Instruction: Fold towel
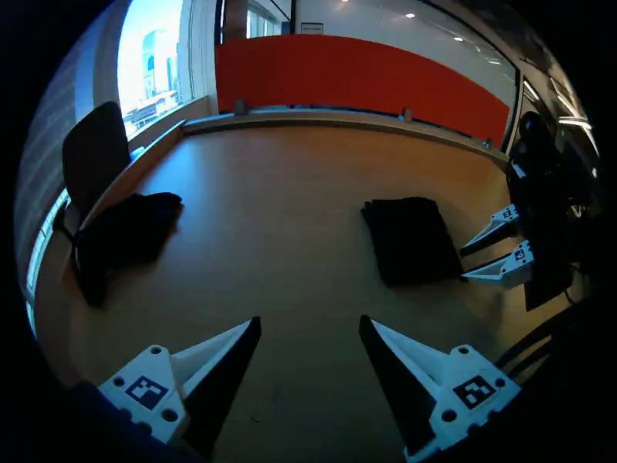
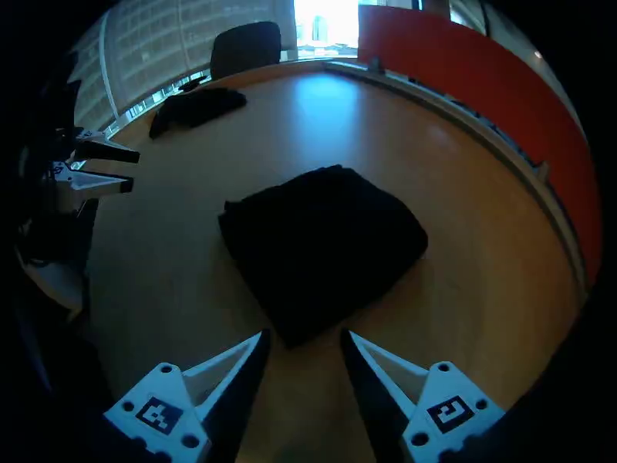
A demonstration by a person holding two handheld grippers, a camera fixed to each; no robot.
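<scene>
Beyond the folded towel (image 2: 324, 247), a dark heap (image 2: 197, 108), perhaps clothing, near chair (image 2: 245, 46)

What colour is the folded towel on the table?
The towel is black, clearest in the right gripper view.

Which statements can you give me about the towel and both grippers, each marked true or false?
1. The dark towel lies folded on the wooden table. True.
2. The right gripper is shut on the towel. False: its fingers stand apart, at the towel's near corner.
3. A second dark cloth lies near the office chair. True.
4. The partition behind the table is green. False: it is orange-red.
5. The left gripper holds a cloth. False: it is open and empty above bare table.
</scene>
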